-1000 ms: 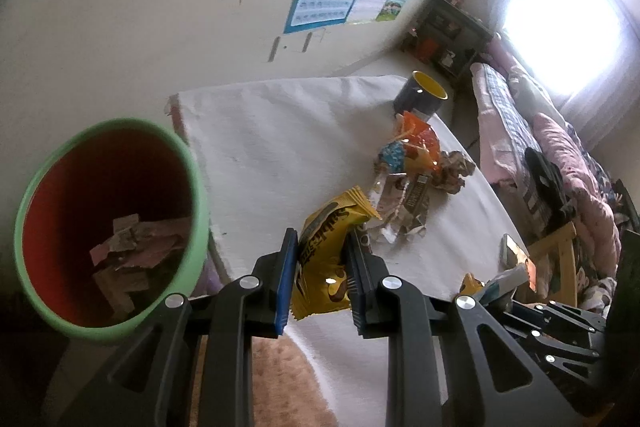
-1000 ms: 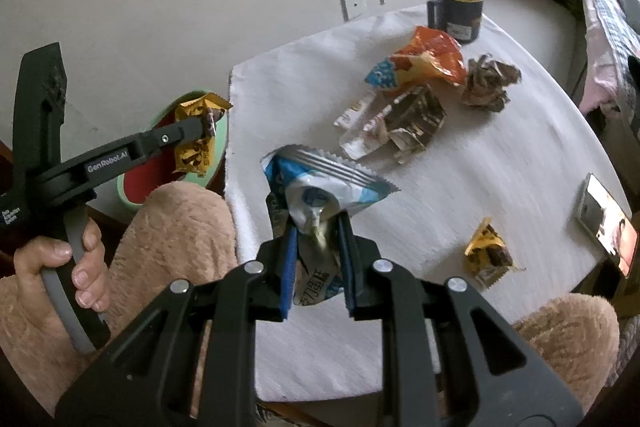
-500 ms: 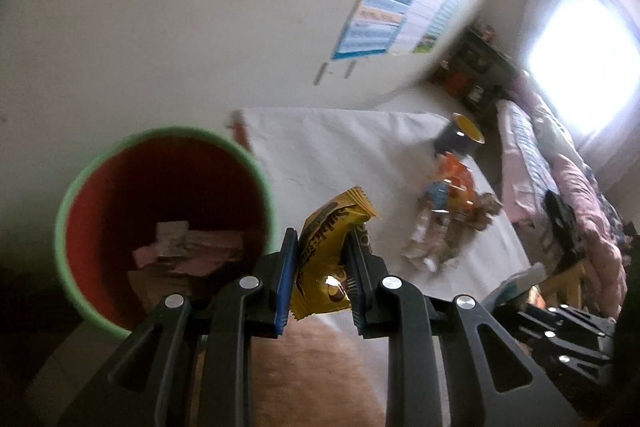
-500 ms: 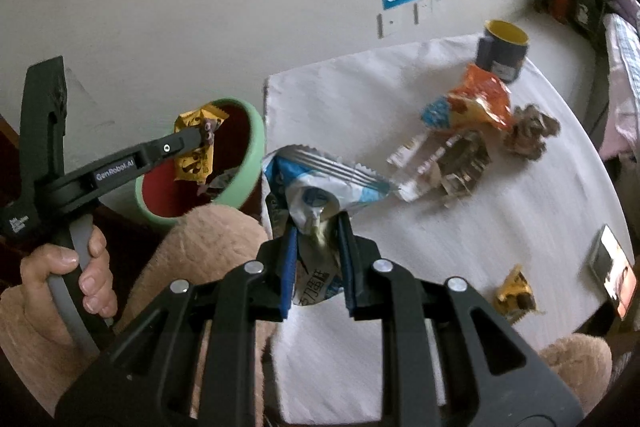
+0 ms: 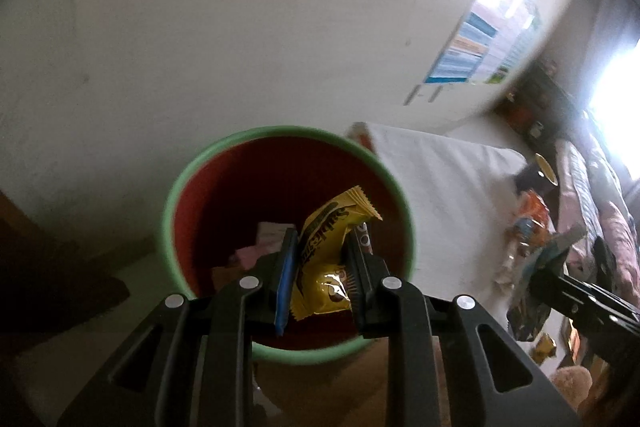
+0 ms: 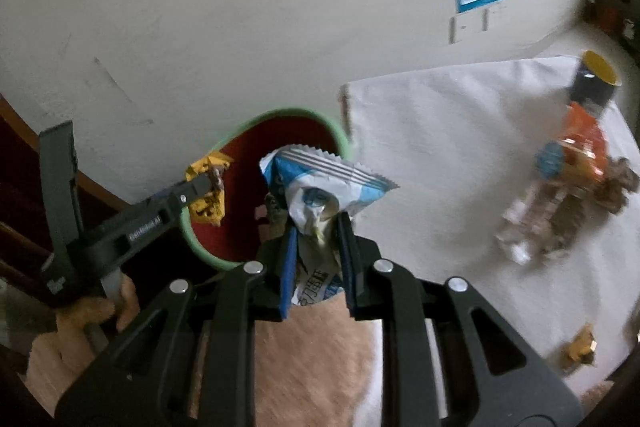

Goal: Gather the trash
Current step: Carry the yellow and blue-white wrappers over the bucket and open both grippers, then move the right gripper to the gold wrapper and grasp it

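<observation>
Two grippers each pinch one wrapper: left gripper (image 5: 320,267) holds one yellow wrapper (image 5: 326,247) over one green bin (image 5: 200,167); right gripper (image 6: 316,255) holds one blue-white wrapper (image 6: 320,187) beside it.

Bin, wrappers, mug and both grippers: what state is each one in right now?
Bin: upright, open, scraps inside.
Left gripper: shut on the yellow wrapper, above the bin.
Right gripper: shut on the blue-and-white wrapper, beside the bin.
Mug: upright on the table.
Orange bag: crumpled, lying on the table.
Small yellow wrapper: lying on the table.
</observation>
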Demonstrator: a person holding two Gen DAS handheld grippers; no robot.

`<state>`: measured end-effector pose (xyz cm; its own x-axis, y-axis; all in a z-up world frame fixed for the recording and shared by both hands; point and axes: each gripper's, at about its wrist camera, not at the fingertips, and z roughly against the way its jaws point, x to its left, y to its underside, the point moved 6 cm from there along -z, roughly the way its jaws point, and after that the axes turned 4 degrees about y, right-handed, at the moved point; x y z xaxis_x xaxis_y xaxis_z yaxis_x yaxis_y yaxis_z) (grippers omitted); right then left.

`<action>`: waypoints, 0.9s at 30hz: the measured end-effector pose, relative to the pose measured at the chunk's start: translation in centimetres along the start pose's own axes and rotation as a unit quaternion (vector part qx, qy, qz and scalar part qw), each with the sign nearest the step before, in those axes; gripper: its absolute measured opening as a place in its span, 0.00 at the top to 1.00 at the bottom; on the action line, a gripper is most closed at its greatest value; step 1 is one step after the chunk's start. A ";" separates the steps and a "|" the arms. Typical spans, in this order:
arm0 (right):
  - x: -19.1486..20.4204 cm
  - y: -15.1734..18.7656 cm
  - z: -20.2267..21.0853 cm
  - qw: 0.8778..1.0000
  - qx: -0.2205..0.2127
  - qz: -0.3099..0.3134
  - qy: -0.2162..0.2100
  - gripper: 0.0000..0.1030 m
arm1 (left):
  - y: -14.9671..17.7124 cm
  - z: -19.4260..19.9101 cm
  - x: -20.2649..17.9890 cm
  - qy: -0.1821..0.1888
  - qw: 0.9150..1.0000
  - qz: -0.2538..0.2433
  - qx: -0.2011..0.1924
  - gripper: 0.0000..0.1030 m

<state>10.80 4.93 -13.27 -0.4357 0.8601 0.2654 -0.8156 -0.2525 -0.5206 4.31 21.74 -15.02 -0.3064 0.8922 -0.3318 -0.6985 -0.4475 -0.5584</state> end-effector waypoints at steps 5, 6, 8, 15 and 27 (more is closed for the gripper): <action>2.5 -1.4 -3.1 1.000 0.014 0.017 -0.013 0.80 | -0.7 -0.5 2.1 -0.015 1.000 0.013 0.002 0.77; 2.9 -1.6 -3.6 1.000 0.015 0.017 -0.017 0.77 | -0.7 -0.7 2.4 -0.019 1.000 0.013 0.005 0.76; 3.4 -1.8 -4.4 0.999 0.018 0.017 -0.024 0.68 | -0.7 -1.0 2.8 -0.027 0.999 0.016 0.009 0.69; 4.1 -2.1 -5.0 0.999 0.014 0.016 -0.033 0.54 | 0.2 -1.9 4.0 -0.030 0.999 0.040 0.019 0.52; -8.4 3.0 1.9 0.993 0.002 -0.055 0.102 0.45 | 0.8 -1.7 1.2 -0.009 1.000 0.013 0.024 0.51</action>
<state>11.30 -3.90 -15.47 -0.2586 0.9544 0.1495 -0.8557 -0.1545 -0.4938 4.53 22.35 -17.14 -0.3363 0.8812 -0.3322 -0.7198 -0.4680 -0.5127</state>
